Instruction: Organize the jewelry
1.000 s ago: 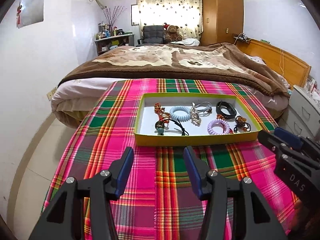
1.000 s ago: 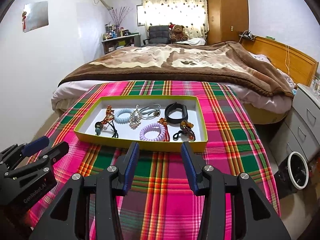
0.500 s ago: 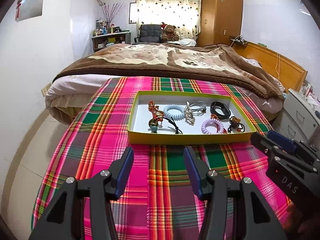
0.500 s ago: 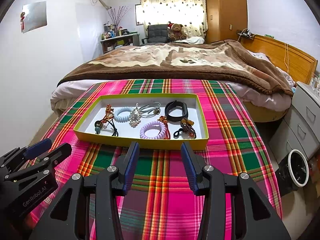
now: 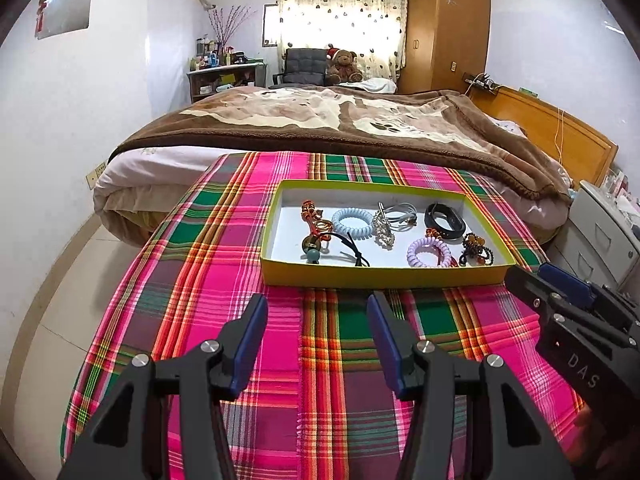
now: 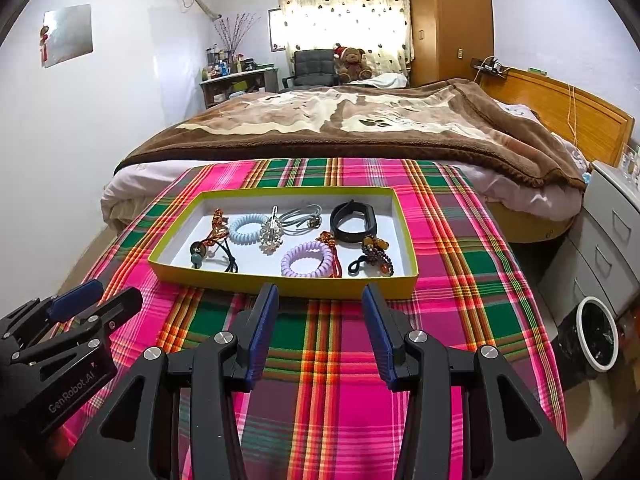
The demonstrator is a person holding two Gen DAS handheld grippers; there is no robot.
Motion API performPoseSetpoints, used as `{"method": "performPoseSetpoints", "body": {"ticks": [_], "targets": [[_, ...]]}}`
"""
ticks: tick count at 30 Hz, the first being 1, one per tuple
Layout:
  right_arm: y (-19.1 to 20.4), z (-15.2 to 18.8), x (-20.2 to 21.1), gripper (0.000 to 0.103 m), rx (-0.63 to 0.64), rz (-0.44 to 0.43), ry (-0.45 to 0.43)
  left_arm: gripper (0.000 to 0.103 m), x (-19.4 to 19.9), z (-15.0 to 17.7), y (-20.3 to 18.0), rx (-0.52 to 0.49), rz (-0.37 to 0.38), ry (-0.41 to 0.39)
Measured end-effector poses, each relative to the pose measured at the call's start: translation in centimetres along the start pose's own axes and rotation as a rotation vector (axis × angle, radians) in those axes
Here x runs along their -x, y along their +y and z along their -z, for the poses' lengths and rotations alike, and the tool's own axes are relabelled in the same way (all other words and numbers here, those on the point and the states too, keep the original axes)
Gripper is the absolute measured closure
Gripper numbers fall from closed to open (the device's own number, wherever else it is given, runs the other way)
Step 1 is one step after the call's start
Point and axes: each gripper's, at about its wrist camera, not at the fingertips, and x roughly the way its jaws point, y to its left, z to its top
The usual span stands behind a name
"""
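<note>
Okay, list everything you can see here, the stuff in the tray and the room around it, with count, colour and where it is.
Tray: one, yellow rim, white inside, on the plaid cloth.
Coil hair ties: two; light blue left of centre, lilac near the front.
Black band: one, rear right of tray.
Rhinestone clip: one, silver, centre.
Grey cord loops: one bundle, rear centre.
Orange knotted charm: one, left end.
Beaded dark charm: one, front right.
Plaid cloth: one, pink and green, under the tray.
Bed blanket: one, brown, behind.
Teddy bear: one, brown, by the curtain.
Wardrobe: one, wooden, far right.
Left hand-held gripper: black, blue pads, open.
Right hand-held gripper: the same, open.
</note>
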Motion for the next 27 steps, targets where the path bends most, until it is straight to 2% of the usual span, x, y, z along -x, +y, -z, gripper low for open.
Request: {"method": "performPoseSetpoints", "body": {"ticks": [27], "targets": [[0.11, 0.03, -0.06, 0.059, 0.001, -0.003, 0.001, 0.049, -0.11, -0.01, 0.15, -0.002, -0.011, 0.007]]}}
